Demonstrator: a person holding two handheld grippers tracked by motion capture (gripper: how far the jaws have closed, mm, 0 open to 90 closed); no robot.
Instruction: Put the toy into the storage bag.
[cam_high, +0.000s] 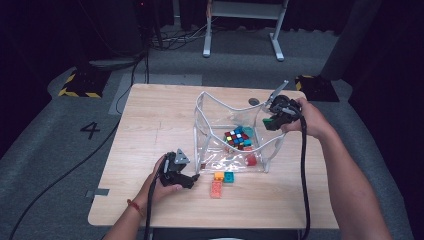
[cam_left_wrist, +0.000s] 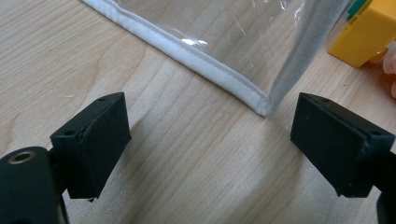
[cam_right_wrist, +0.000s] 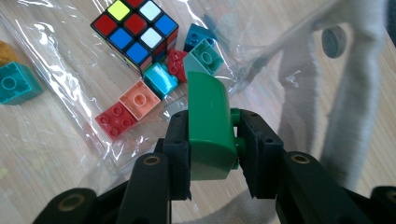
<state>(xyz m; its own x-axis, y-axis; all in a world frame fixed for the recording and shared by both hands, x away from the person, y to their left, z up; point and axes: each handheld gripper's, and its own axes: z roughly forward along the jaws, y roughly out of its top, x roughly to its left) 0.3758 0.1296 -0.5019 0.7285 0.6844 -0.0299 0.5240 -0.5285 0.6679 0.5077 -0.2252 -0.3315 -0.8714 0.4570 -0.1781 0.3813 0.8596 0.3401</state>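
Observation:
A clear bag with white edging stands open at the table's middle. Inside lie a Rubik's cube and several small bricks, among them a red one and a salmon one. My right gripper hangs over the bag's right rim, shut on a green brick. My left gripper rests open on the table, its jaws facing the bag's front left corner without touching it.
Outside the bag, by its front edge, lie a yellow brick, a teal brick and a pink brick. A small round disc sits behind the bag. Bare wood lies to the left.

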